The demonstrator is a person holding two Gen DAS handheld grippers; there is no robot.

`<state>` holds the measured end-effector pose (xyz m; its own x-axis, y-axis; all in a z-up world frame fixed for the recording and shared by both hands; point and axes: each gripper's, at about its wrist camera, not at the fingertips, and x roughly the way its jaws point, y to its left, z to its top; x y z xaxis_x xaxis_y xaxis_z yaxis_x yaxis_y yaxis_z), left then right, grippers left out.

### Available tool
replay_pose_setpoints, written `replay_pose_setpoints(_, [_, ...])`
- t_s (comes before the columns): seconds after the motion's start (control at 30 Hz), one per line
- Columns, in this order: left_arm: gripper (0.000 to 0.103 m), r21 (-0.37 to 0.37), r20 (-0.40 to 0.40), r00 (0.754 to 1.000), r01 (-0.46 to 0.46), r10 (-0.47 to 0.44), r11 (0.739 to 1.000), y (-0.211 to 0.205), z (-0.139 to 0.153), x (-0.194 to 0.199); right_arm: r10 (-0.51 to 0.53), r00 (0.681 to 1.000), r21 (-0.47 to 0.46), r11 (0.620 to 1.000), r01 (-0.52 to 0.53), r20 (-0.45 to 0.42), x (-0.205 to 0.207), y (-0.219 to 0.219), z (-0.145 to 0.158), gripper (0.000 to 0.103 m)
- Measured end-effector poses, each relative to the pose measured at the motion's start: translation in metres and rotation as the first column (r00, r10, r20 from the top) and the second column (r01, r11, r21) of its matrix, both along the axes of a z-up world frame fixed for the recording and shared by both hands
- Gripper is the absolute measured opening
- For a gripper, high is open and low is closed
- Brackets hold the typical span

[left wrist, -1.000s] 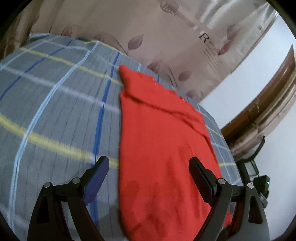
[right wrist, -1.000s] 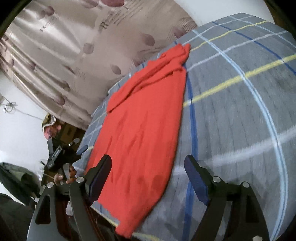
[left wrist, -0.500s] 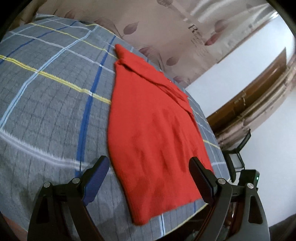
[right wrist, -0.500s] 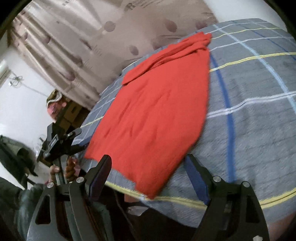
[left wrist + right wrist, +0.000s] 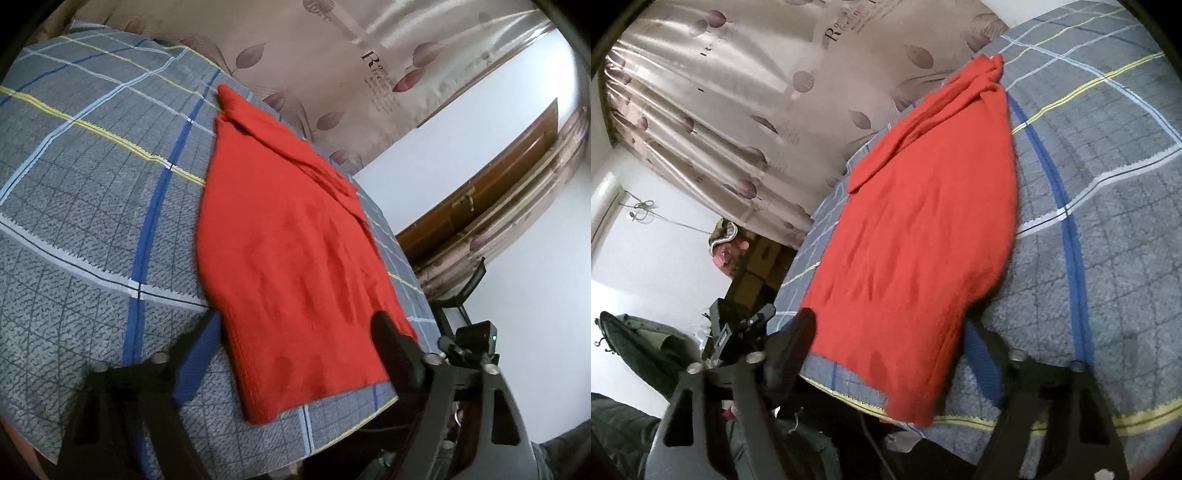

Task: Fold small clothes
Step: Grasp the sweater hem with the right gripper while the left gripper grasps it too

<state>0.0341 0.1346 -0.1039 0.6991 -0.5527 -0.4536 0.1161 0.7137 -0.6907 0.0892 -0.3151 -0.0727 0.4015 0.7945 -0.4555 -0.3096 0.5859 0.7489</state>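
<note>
Left gripper (image 5: 295, 339), right gripper (image 5: 886, 339), jaws just closing (both still apart)

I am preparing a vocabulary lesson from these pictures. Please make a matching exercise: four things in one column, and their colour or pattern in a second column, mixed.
Things:
1. garment
2. bed cover
3. curtain
4. door frame

Descriptions:
A. brown wood
B. plain red
C. grey with blue, white and yellow lines
D. shiny beige with leaf prints

Pairs: 1-B, 2-C, 3-D, 4-A
</note>
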Motion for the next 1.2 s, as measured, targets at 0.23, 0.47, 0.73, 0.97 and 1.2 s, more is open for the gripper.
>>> replay_pose_setpoints(0.23, [0.054,0.073,-0.02,1.0,-0.016,0.017,0.997,-0.007,0.0,0.001,0.033,0.997,-0.011,0.999,-0.034,-0.075,0.006,0.009,-0.016,0.011])
replay_pose_setpoints(0.47, [0.054,0.212,-0.022,0.999,-0.033,0.039,0.977,-0.023,0.006,0.002,0.049,0.997,-0.011,0.999,-0.049,-0.064,0.005,0.014,-0.015,0.02])
replay_pose_setpoints(0.73, [0.054,0.321,-0.023,0.999,-0.036,0.046,0.946,-0.035,0.009,0.003,0.07,0.997,0.033,0.997,-0.068,-0.037,0.005,0.027,-0.008,0.055])
replay_pose_setpoints(0.97, [0.054,0.373,-0.022,0.999,-0.036,0.048,0.927,-0.041,0.011,0.004,0.062,0.998,0.01,0.998,-0.061,-0.017,0.004,0.031,-0.007,0.055])
replay_pose_setpoints(1.2, [0.054,0.397,-0.014,0.999,-0.04,0.05,0.917,-0.045,0.011,0.003,0.077,0.995,-0.029,0.996,-0.079,-0.067,0.007,0.035,-0.016,0.012])
